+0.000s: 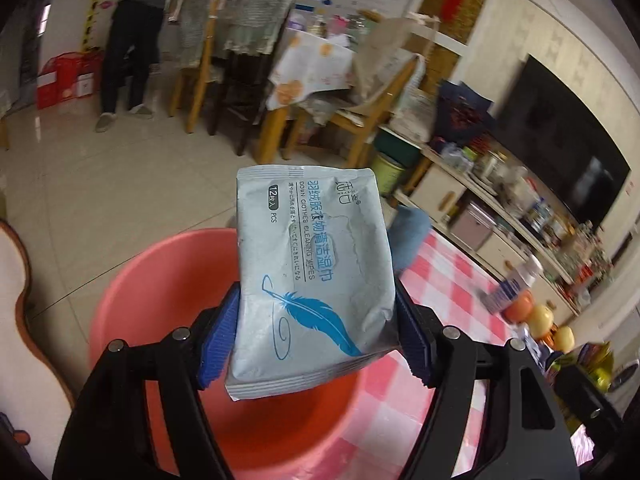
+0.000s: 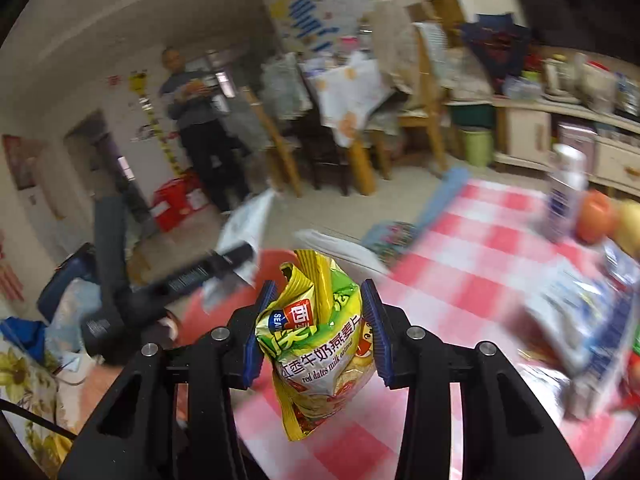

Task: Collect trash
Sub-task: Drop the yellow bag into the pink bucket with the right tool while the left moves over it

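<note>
My left gripper (image 1: 316, 328) is shut on a pale blue pack of cleaning wipes (image 1: 312, 264) with a blue feather print, held upright above a pink plastic basin (image 1: 132, 292). In the right wrist view my right gripper (image 2: 316, 332) is shut on a crumpled yellow-green oatmeal sachet (image 2: 316, 344), held over the red-and-white checked tablecloth (image 2: 460, 264). The left gripper (image 2: 240, 256) with the wipes pack (image 2: 248, 220) shows blurred at the left of that view, over the pink basin (image 2: 200, 312).
A white bottle (image 2: 564, 192), apples and an orange (image 2: 596, 216) and blue-white packets (image 2: 580, 316) lie at the table's right. A blue cloth (image 1: 408, 236) lies at the far table edge. A person (image 1: 128, 40) stands beyond by chairs and a dining table.
</note>
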`<state>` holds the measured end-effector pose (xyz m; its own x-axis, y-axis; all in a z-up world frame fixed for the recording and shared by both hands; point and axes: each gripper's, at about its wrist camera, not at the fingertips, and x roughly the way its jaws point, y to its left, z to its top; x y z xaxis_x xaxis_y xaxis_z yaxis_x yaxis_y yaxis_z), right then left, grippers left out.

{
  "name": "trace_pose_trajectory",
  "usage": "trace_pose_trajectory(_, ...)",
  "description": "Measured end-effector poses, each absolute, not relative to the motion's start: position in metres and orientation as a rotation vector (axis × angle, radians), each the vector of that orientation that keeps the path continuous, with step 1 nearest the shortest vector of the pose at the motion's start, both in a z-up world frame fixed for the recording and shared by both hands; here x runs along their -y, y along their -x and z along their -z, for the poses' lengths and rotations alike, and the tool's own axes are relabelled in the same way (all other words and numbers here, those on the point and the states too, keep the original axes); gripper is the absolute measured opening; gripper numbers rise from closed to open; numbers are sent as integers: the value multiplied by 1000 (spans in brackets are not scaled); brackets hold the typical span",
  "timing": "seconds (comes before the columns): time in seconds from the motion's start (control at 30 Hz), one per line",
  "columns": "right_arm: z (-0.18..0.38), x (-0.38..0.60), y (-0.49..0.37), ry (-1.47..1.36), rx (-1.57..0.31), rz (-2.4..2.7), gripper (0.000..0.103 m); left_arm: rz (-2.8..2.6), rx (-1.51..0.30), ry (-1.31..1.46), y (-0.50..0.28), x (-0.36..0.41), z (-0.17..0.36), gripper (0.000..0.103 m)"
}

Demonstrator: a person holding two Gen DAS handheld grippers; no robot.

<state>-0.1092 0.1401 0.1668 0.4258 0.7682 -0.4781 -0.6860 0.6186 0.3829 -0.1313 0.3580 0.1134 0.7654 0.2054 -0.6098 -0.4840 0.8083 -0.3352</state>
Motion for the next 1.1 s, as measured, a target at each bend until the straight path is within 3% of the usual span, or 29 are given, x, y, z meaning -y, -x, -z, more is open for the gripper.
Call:
trace_pose_trajectory(0.33,-156,-269,100,-166,-700,-1045,49,-537,-632,657,145,-432,-86,73)
trace_pose_trajectory(0.47,-140,-281,102,-155,-715,-1025,75,-581,-649,666,148,-443,-79,77)
trace_pose_trajectory(0.67,-137,-252,113,-93,-657,-929,90,-598,-591,606,148,-430,-86,84)
trace_pose_trajectory(1.1,-127,-156,146,16,-608,-725,94,-515,-425,487,151,-376,-119,92)
